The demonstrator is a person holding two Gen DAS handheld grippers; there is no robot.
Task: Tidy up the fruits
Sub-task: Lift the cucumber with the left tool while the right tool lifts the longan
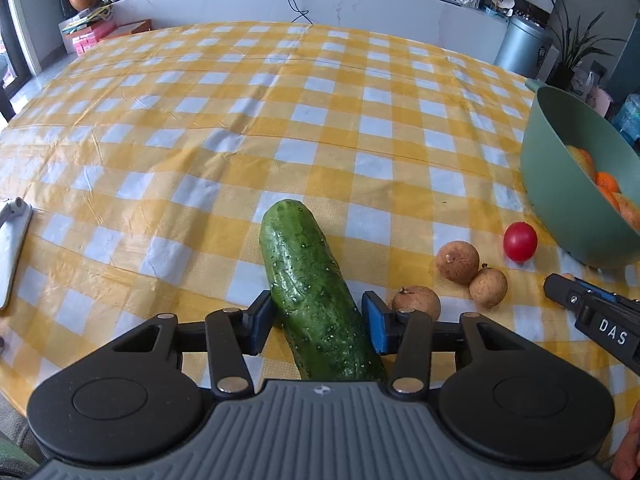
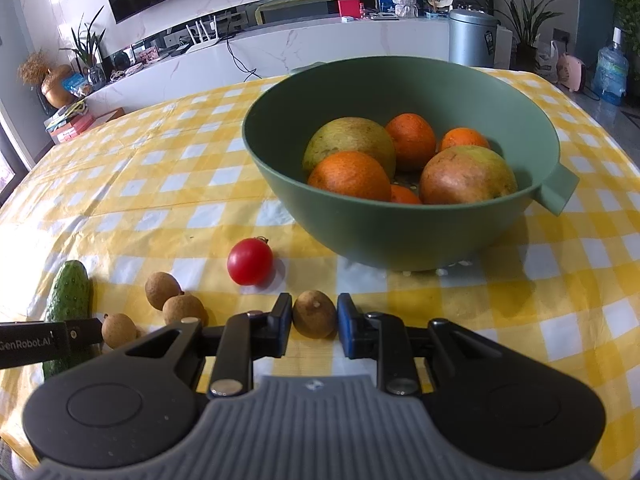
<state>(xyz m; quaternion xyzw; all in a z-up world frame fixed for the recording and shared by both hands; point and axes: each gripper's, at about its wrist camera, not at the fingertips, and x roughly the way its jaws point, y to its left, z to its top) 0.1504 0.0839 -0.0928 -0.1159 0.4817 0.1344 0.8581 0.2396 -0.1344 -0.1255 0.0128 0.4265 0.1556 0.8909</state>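
Right hand-held gripper [image 2: 314,320] is pinched on a small brown round longan [image 2: 314,314]; left hand-held gripper [image 1: 316,320] is clamped on the long green cucumber [image 1: 308,280]. Next, both are judged due for lifting into the green plastic bowl [image 2: 400,224].

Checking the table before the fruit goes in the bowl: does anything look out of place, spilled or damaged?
Nothing is spilled or damaged. The odd one out is the cucumber, a vegetable lying among the fruit on the checked tablecloth, between the left gripper's pads. The green bowl stands upright.
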